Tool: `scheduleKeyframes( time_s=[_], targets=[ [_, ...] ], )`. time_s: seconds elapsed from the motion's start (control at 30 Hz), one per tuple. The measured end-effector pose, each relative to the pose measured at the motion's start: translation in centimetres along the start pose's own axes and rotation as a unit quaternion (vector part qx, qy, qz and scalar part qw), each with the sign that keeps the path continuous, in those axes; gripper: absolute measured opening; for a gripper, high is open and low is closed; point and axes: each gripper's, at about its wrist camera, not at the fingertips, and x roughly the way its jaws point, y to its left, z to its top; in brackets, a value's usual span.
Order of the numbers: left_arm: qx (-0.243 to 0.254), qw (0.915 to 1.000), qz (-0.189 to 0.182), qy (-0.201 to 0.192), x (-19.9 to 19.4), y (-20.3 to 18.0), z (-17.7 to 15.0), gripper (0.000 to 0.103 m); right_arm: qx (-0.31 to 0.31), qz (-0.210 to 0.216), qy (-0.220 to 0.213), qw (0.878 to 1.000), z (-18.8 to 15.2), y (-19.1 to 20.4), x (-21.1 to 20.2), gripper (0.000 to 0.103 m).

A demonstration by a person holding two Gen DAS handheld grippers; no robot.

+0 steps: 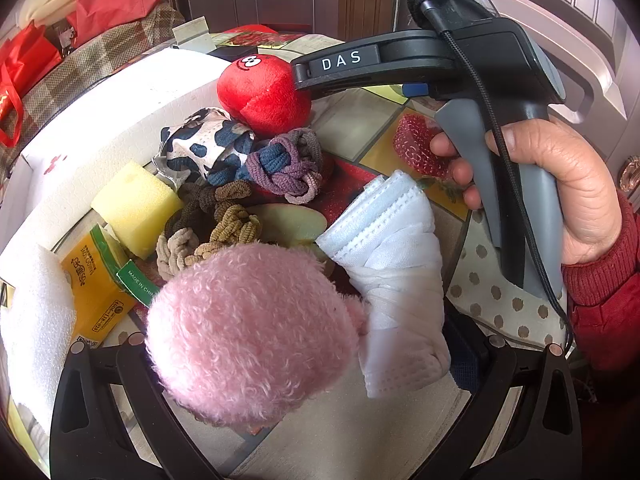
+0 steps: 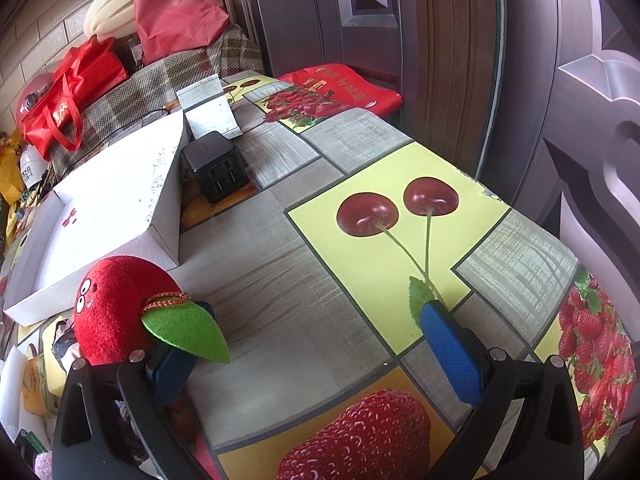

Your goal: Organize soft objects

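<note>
In the left wrist view a pink fluffy plush point(image 1: 252, 332) fills the space between my left gripper's fingers, and a bundle of white face masks point(image 1: 396, 264) lies against it; whether the jaws grip either is unclear. Beyond lie tangled hair ties point(image 1: 280, 164), a cow-print cloth point(image 1: 204, 144), a yellow sponge point(image 1: 136, 204) and a red plush apple point(image 1: 264, 96). My right gripper point(image 2: 316, 324) is open above the fruit-print tablecloth point(image 2: 280, 248); its left finger touches the red plush apple point(image 2: 116, 308) beside its green leaf point(image 2: 188, 330). It also shows in the left wrist view point(image 1: 400, 64).
A white foam box point(image 2: 104, 208) stands at the left, with a black charger cube point(image 2: 214, 166) and a metal stand point(image 2: 210, 110) behind it. A yellow tissue pack point(image 1: 96, 280) lies by the sponge. Red bags point(image 2: 76, 84) sit on a plaid seat. A door point(image 2: 440, 40) is close behind.
</note>
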Motion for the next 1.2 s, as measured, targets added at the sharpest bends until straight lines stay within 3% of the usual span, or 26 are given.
scheduleKeyframes(
  time_s=[1.2],
  targets=[
    [0.000, 1.0000, 0.000, 0.000, 0.00, -0.05, 0.01, 0.102, 0.003, -0.015, 0.002, 1.000, 0.14, 0.01, 0.01, 0.103]
  ],
)
